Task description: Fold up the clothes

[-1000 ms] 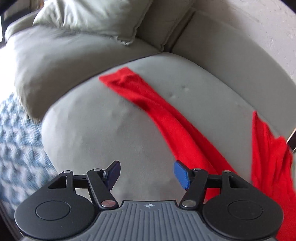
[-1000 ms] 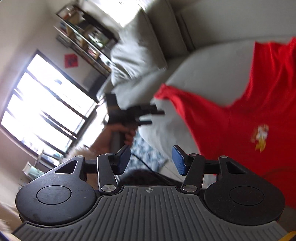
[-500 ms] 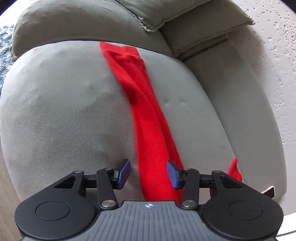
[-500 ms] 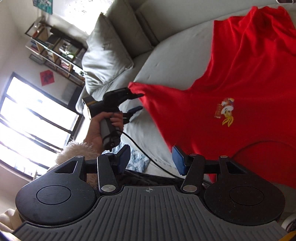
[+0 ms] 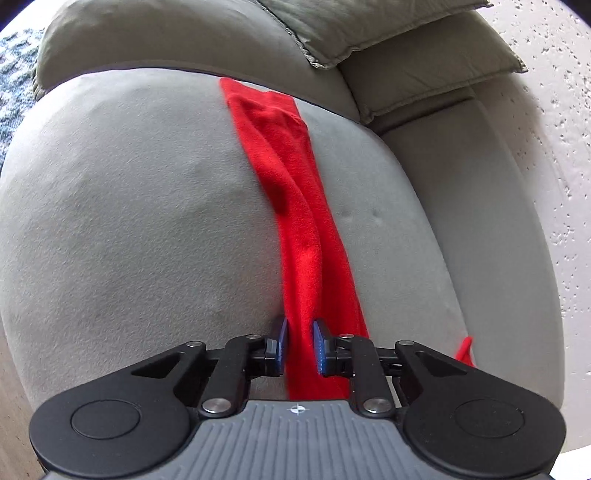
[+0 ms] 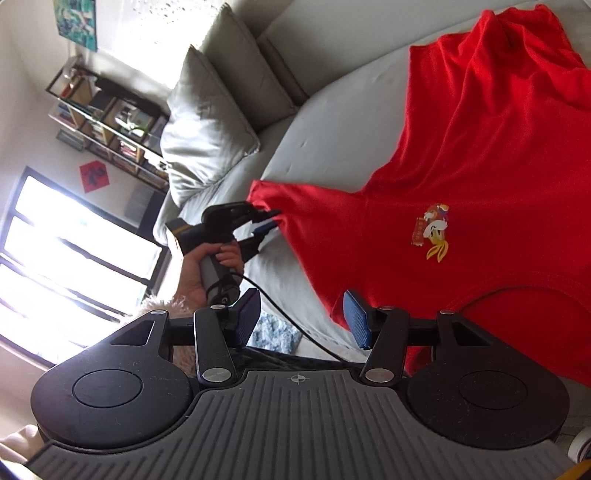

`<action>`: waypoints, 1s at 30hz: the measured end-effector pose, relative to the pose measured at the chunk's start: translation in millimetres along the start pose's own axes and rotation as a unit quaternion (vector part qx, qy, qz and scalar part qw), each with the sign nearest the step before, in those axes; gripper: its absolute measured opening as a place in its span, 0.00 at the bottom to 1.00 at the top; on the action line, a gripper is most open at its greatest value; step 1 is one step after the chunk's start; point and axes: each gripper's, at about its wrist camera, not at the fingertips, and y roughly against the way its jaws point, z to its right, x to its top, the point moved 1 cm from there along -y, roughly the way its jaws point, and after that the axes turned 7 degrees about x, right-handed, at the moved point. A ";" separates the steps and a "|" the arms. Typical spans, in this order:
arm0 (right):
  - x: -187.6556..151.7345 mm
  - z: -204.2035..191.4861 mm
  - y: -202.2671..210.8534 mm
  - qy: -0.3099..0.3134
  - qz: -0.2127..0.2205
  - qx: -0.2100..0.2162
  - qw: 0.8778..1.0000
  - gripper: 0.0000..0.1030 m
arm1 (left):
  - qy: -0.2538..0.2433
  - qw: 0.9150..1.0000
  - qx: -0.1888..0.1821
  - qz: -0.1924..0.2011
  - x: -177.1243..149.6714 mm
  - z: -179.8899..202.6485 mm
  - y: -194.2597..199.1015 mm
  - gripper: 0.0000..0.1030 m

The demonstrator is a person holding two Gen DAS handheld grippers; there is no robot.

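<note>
While left gripper [image 5: 299, 345] pinches, red shirt [image 6: 480, 192] sleeve [image 5: 295, 206] runs lengthwise away

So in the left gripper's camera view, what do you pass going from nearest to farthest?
Left gripper closed on the red shirt's sleeve → grey sofa seat → sofa cushions.

no readable text; red wall sign [image 6: 94, 178] and shirt emblem [image 6: 433, 233] are illegible

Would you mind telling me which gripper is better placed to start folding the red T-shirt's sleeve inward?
Left. The left gripper already straddles the red T-shirt's sleeve, jaws nearly closed, while the right gripper hangs open off the fabric.
</note>
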 end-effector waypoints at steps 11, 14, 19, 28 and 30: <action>0.8 -0.3 4.1 0.009 0.004 0.003 1.000 0.55 | -0.019 1.000 0.020 0.010 -8.0 1.0 11.9 0.16; 1.4 0.0 5.4 0.007 0.005 0.002 1.000 0.55 | -0.020 0.999 0.023 0.013 -8.4 2.1 7.5 0.16; 1.7 -1.1 7.8 0.006 0.007 0.002 1.000 0.55 | -0.028 0.999 0.017 0.019 -5.3 4.8 -2.9 0.17; 0.6 -2.8 12.3 0.005 0.010 0.006 1.000 0.55 | -0.065 0.993 0.072 0.067 -6.4 22.0 2.4 0.01; 0.3 -1.9 14.2 0.005 0.013 0.009 1.000 0.55 | -0.080 0.988 0.085 0.096 -8.6 24.5 19.3 0.00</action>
